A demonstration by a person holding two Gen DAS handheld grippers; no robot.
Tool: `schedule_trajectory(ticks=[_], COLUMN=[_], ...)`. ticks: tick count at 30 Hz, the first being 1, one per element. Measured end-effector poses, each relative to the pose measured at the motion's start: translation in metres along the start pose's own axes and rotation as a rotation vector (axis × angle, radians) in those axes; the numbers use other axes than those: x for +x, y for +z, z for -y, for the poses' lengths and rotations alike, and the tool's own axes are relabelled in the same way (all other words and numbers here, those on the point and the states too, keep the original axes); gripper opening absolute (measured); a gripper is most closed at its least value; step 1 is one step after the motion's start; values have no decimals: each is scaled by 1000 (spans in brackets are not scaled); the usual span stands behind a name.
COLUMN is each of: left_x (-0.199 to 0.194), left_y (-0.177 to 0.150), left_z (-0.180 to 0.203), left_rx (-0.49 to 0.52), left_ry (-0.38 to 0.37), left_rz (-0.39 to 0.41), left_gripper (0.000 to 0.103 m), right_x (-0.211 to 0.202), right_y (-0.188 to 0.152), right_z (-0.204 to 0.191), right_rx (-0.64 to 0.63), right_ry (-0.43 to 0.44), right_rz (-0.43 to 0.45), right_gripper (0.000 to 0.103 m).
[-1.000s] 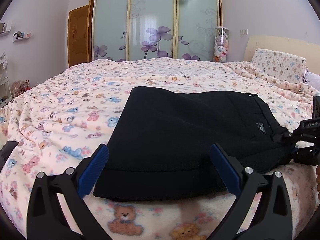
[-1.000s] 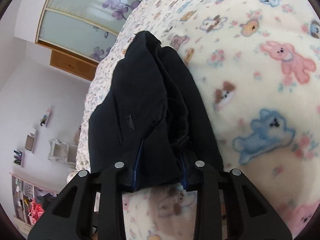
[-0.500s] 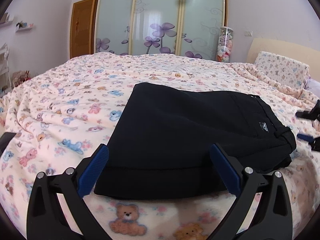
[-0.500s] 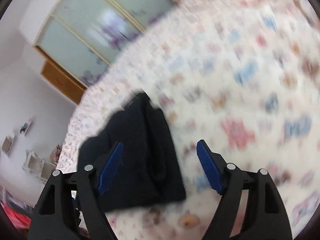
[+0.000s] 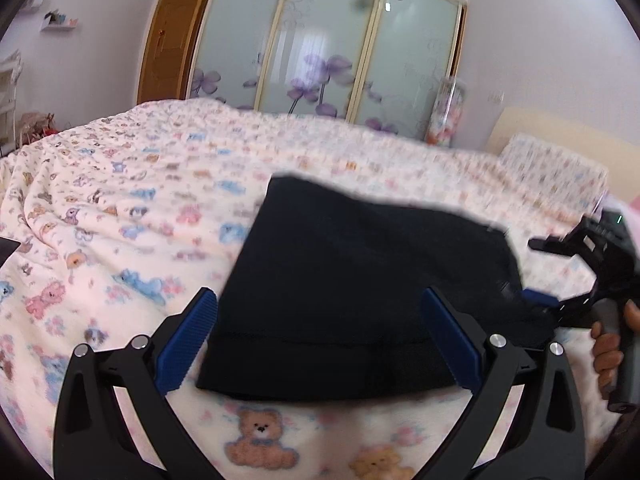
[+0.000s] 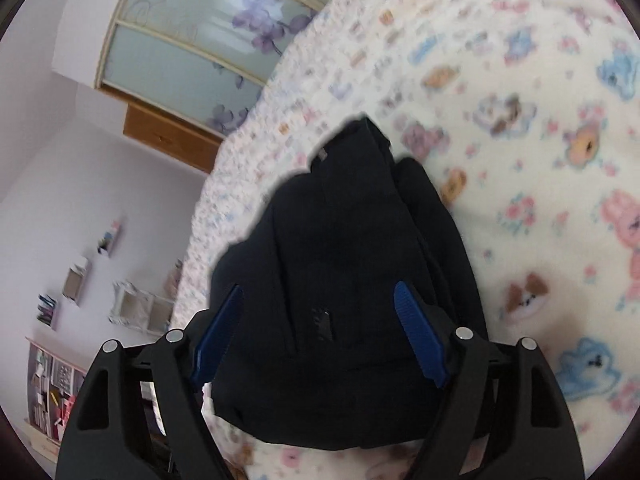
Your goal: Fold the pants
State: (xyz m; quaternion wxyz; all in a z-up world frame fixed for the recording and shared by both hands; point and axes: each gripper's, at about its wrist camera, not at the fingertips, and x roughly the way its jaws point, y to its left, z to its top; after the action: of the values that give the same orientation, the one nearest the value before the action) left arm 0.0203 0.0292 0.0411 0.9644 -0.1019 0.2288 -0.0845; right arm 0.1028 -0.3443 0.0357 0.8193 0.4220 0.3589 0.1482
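On the bear-print bedspread (image 5: pixel 120 208), the black pants (image 5: pixel 360 280) lie folded into a compact stack. Left gripper (image 5: pixel 320 340) stands wide, empty; right gripper (image 6: pixel 320 336) is opening, gripping nothing. Folding appears essentially complete.

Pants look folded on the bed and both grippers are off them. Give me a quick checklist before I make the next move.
1. Right gripper free of the pants: ok, jaws opening, pads off the cloth.
2. Left gripper empty: ok, jaws wide.
3. Pants lying flat on the blanket: ok, compact dark rectangle.
4. Layers aligned at the waistband end: cannot tell, blurred.
5. Nothing else on the pants: ok.
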Motion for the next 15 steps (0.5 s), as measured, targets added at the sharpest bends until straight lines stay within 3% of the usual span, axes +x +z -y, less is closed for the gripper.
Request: schedule_trajectory(ticks=[4,9,11,13,15], left_x=[-4,48,75,102,128], left_y=[39,93,108,114,113], left_z=[-1,16,29,39,43], left_rx=[-43,-46,-17,10,16], left_ry=[-62,-137,-129,-113,-79], left_rz=[53,-53,-97,-151,-225], left_gripper=[101,101,101,101,101], right_x=[-17,7,16,23,29], right_y=[11,21,21,21,22], right_z=[-21,-34,-41,-46,-46], right_rx=[-97,-92,-109,-141,-170], right_ry=[79,159,167,135,18], right_rz=[97,35,23,19,13], right_gripper=[88,89,89,90,92])
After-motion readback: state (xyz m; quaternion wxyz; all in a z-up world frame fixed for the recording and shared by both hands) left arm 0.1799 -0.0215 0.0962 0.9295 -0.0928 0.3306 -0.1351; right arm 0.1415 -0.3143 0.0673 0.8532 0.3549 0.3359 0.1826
